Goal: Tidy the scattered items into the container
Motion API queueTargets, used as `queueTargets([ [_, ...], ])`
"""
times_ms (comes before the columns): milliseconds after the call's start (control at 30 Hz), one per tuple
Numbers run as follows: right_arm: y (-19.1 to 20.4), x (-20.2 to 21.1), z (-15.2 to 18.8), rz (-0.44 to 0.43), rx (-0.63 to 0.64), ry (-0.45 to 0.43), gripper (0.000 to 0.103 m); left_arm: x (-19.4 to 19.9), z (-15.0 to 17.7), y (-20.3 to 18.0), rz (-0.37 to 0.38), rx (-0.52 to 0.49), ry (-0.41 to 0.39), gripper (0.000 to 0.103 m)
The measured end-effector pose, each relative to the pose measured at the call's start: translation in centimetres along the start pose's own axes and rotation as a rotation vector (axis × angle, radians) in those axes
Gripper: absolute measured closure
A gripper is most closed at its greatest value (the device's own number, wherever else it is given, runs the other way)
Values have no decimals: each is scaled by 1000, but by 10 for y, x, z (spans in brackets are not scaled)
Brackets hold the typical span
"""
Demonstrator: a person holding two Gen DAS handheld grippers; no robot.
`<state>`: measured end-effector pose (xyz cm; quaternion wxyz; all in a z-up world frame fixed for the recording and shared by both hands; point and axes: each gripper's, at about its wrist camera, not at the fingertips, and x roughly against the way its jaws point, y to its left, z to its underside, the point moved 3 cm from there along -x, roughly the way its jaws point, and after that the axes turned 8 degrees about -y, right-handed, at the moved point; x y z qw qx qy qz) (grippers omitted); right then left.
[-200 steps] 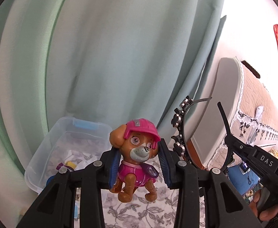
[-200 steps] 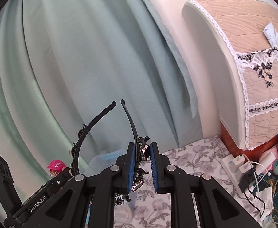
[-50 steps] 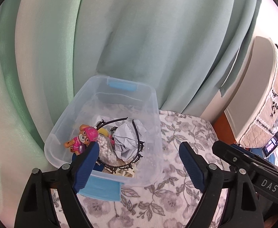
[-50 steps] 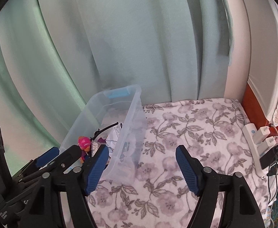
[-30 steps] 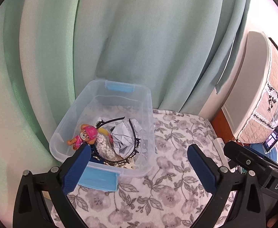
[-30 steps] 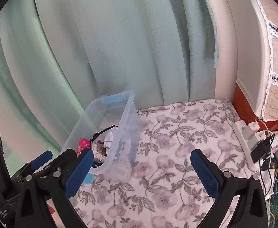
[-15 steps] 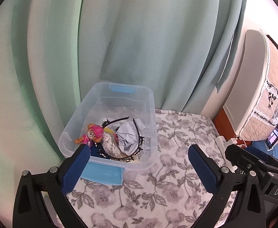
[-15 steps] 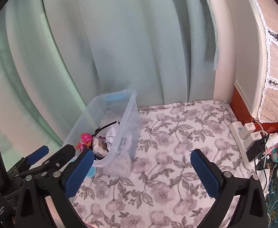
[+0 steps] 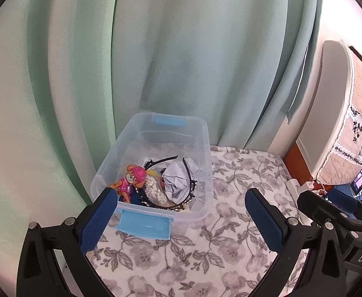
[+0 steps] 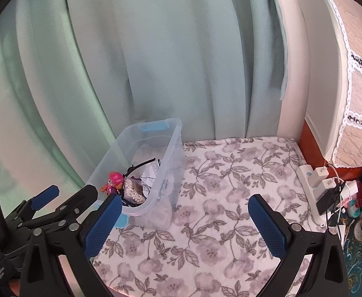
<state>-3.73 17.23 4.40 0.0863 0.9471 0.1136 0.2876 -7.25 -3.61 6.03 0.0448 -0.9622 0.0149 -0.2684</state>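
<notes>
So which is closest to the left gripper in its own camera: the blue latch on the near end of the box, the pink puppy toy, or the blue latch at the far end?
From the left gripper:
1. Near blue latch, hanging off the box's front end, between the fingers.
2. Pink puppy toy, inside the box, left side.
3. Far blue latch, at the back rim by the curtain.

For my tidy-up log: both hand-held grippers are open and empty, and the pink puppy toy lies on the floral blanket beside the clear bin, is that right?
Not quite. The pink puppy toy lies inside the clear bin, as the left wrist view shows. Both the left hand-held gripper and the right hand-held gripper are indeed open and empty.
</notes>
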Motion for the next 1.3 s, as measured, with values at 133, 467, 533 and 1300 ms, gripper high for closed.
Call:
queueTargets([
  [133, 2, 4, -2, 2, 6, -5, 0, 2, -1, 2, 4, 5, -3, 0],
  [467, 1, 7, -4, 12, 9, -6, 0, 4, -2, 1, -15, -6, -14, 0],
  [533, 1, 6, -4, 11, 9, -5, 0, 4, -2, 2, -18, -6, -16, 0],
  [1300, 2, 2, 0, 18, 7, 4, 0, 0, -2, 3, -26, -2, -17, 0],
])
